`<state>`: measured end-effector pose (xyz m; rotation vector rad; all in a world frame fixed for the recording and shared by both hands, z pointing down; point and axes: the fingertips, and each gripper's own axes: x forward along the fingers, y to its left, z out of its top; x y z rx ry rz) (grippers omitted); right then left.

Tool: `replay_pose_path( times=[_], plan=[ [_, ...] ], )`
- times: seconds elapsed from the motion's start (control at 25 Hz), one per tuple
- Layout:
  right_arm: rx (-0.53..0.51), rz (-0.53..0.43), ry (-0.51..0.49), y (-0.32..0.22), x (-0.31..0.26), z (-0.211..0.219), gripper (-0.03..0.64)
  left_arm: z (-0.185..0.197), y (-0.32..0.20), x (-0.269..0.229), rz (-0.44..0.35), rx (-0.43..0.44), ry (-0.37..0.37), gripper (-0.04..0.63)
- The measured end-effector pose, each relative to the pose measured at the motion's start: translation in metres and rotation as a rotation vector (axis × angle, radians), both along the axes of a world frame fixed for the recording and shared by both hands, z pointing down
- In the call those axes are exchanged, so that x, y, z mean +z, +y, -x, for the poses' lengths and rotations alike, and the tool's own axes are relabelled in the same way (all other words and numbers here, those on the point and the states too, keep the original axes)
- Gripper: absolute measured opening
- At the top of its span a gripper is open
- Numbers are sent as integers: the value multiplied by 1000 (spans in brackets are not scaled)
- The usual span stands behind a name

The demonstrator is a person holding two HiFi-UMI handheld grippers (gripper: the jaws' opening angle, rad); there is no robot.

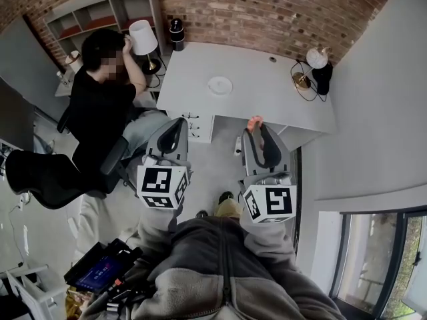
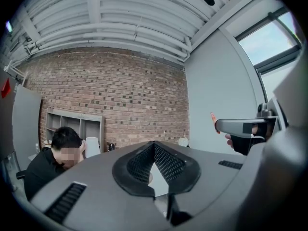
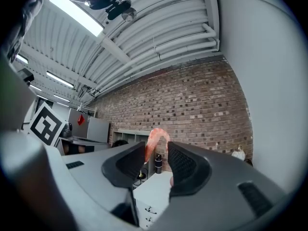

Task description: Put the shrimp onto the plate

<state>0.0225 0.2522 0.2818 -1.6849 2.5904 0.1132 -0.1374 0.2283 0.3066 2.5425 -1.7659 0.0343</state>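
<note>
Ahead of both claws, a white desk [image 1: 267, 95] against a brick wall [image 1: 267, 9], with a round white plate [image 1: 220, 85] on it, forward and left of the right claw [image 1: 259, 131]. Beyond the left claw [image 1: 175, 125] and off to its left, a seated person [image 1: 100, 112] in black, beside a white-shaded lamp [image 1: 143, 37] and a dark cylindrical container [image 1: 177, 33]. Far right of the right claw, a globe lamp [image 1: 316, 60] near the desk's corner. Under the desktop between the two claws, a white drawer unit [image 1: 200, 127]. Pinched at the right claw's tips, in the air at about the desk's near edge: the shrimp [image 3: 155, 143], orange-pink, curled, arching above the pads. Left claw pressed together, holding nothing. Open air from the right claw's tips to the plate; bare desktop all round the plate; grey wall [image 1: 373, 112] close on the right.
</note>
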Motion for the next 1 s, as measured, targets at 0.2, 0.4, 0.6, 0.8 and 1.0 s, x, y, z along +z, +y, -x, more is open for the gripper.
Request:
replay_pose_path(
  times=[0.2,0.4,0.6,0.8,1.0],
  plan=[
    [9,13,-12,-7,-1,-5,146,0,-4,1,12,-8,-5,5],
    [0,8,-35,-16,-5,-4,146,6,-9,-5,5,-29,-24,5],
    [-33,-7,-47,-57,5,-4,146,7,-46,2,-1,-56,-46,5],
    [-22,15,-50,-119,14,-24,146,-11,-108,10,11,-57,-50,5],
    [-25,17,-35,-164,15,-41,146,-31,-156,12,21,-48,-45,5]
  ],
)
